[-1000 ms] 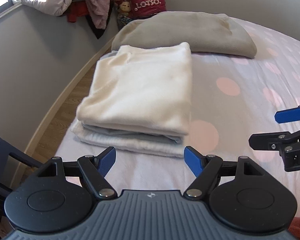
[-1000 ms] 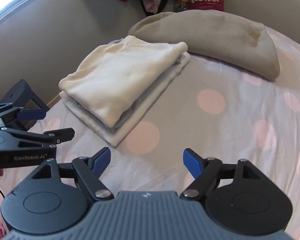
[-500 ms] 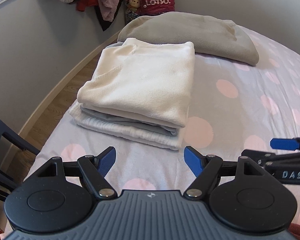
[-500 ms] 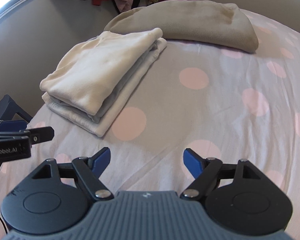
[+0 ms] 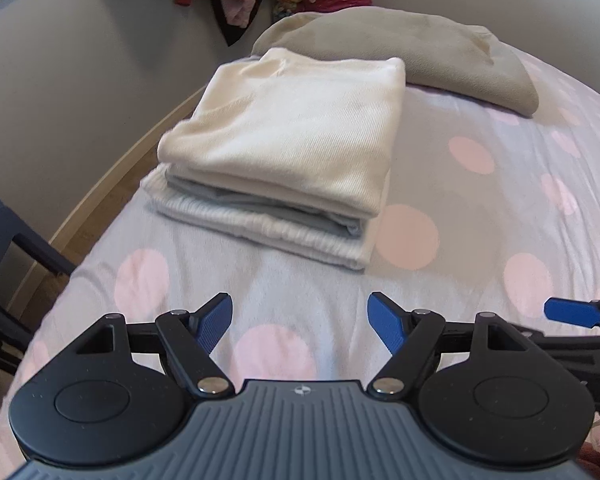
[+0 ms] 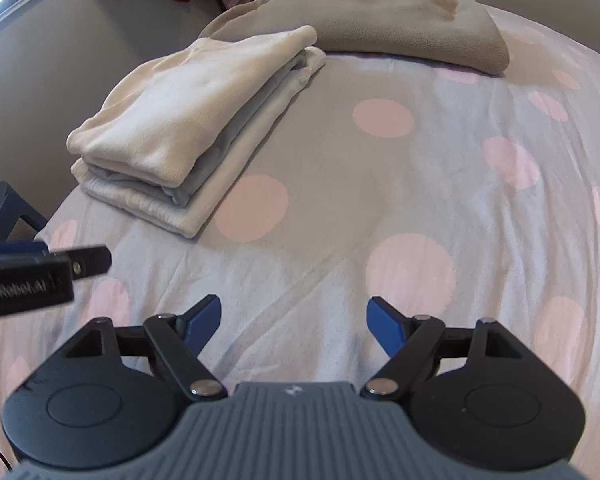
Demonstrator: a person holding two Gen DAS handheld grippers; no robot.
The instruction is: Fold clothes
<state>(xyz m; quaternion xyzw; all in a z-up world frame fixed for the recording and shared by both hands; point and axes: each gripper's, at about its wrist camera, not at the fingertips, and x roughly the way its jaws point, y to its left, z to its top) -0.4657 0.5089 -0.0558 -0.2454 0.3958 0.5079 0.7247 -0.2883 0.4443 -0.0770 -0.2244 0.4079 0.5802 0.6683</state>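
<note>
Fingers [image 5: 216, 320] of both grippers wide, empty — above the bedsheet [image 6: 380, 200], near the folded stack [image 5: 284, 152].

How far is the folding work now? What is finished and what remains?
Done: three folded pieces sit in a neat stack on the bed, the cream top uppermost. In hand: nothing; the left gripper and the right gripper are both open and empty above the sheet. Left: possibly the beige blanket behind the stack, and clothes piled by the wall; whether they belong to the job cannot be told.
</note>
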